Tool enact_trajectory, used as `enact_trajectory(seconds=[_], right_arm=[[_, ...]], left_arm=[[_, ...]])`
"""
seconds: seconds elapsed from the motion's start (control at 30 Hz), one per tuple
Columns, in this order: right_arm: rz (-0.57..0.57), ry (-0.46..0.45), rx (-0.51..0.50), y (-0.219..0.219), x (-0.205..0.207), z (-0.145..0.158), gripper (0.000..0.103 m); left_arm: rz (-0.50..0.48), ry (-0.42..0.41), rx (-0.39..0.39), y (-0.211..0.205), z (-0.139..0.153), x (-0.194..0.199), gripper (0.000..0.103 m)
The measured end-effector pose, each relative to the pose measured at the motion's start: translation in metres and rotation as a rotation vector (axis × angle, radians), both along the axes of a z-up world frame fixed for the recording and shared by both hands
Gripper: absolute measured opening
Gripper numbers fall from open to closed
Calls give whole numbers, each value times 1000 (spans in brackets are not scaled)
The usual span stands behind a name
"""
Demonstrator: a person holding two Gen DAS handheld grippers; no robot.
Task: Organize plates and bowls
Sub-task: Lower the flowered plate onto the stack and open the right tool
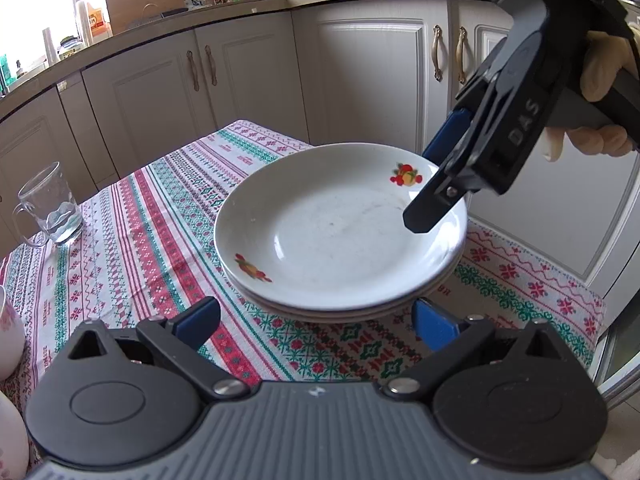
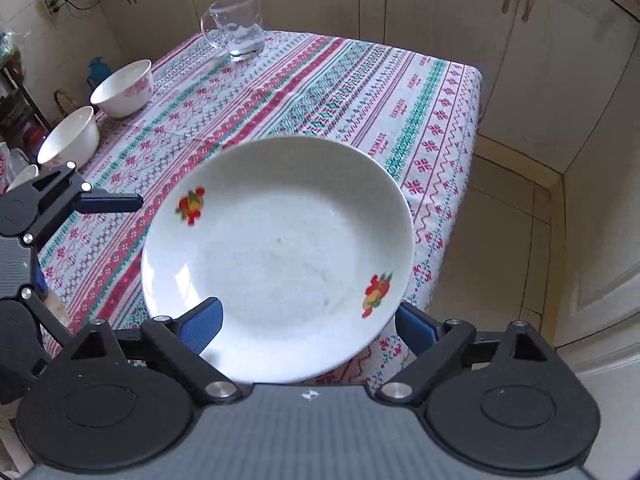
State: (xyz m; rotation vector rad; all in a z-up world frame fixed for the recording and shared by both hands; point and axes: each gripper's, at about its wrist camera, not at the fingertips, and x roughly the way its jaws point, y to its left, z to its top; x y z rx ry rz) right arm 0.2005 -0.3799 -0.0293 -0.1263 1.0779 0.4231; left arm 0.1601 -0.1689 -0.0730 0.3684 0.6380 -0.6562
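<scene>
A stack of white plates with fruit prints sits near the corner of the patterned tablecloth; the top plate also shows in the right wrist view. My left gripper is open and empty, just in front of the stack's near rim. My right gripper is open, its fingers either side of the plate's rim; in the left wrist view it hangs over the stack's far right edge. Two white bowls stand at the table's far left.
A glass mug with a little water stands at the table's far edge, also in the left wrist view. White cups are at the left. Kitchen cabinets surround the table; the tiled floor lies to the right.
</scene>
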Motion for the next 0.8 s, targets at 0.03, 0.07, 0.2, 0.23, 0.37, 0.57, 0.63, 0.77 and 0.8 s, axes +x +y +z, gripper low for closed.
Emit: enact_trajectory(seconds=[0.03,0.07,0.2,0.23,0.37,0.57,0.63,0.77,0.8], right_arm=[[1,-5,9,0,-1,1,101],[3,-12,14,0,-3,2,102],[0,-72,20,5,-10,13,103],[4,-89,26,7,-13,17,103],[39,-170,48,17,-29,26,103],[54,-242,63,38,-51,29,103],[50,-253,102,42,-57,29,103],[11,-295,66,57,-67,26,103],[0,-309,57,62,-70,26,103]], left_arm=[[1,0,2,1,0,0,101],[3,-1,3,1,0,-1,101],[4,-2,-18,8,4,-3,101],[3,0,-27,10,6,-4,101],[1,4,-51,17,12,-9,101],[8,1,-81,29,24,-19,101],[16,-6,-83,35,27,-24,101],[36,-22,-89,51,34,-36,102],[43,-22,-91,57,35,-38,102]])
